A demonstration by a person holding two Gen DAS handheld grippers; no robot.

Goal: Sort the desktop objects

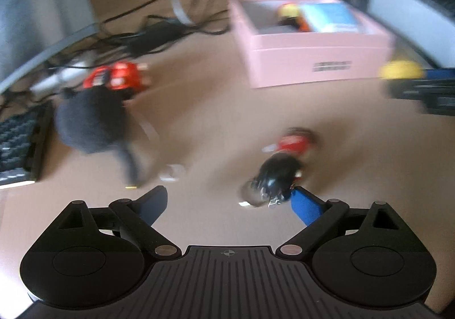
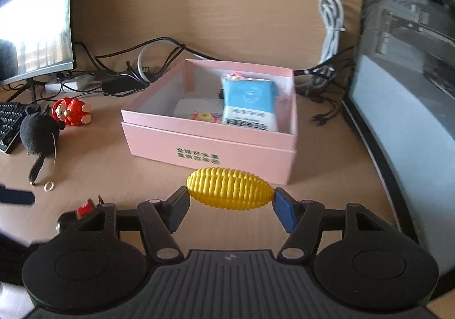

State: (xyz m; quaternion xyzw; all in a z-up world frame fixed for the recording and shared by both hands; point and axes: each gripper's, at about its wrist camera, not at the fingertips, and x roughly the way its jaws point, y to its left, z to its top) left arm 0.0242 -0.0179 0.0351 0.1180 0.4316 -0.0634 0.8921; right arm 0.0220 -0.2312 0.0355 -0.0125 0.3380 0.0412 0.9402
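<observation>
My right gripper [image 2: 231, 203] is shut on a yellow toy corn cob [image 2: 230, 192], held crosswise just in front of the open pink box [image 2: 210, 145]. The box holds a blue-and-white packet [image 2: 250, 102] and small toys. My left gripper [image 1: 227, 202] is open above the desk; a small doll with black hair and red clothes [image 1: 281, 165] lies by its right fingertip [image 1: 305, 205]. The left wrist view is blurred. A black plush toy [image 2: 39, 131] and a red doll [image 2: 72, 111] lie left of the box; both show in the left wrist view, the plush [image 1: 91, 122] and the doll [image 1: 116, 80].
A tangle of black cables [image 2: 119, 77] and a white cable [image 2: 331, 31] lie behind the box. A monitor [image 2: 34, 14] stands at the left, a keyboard [image 2: 10, 122] below it, and a dark screen edge [image 2: 398, 125] at the right.
</observation>
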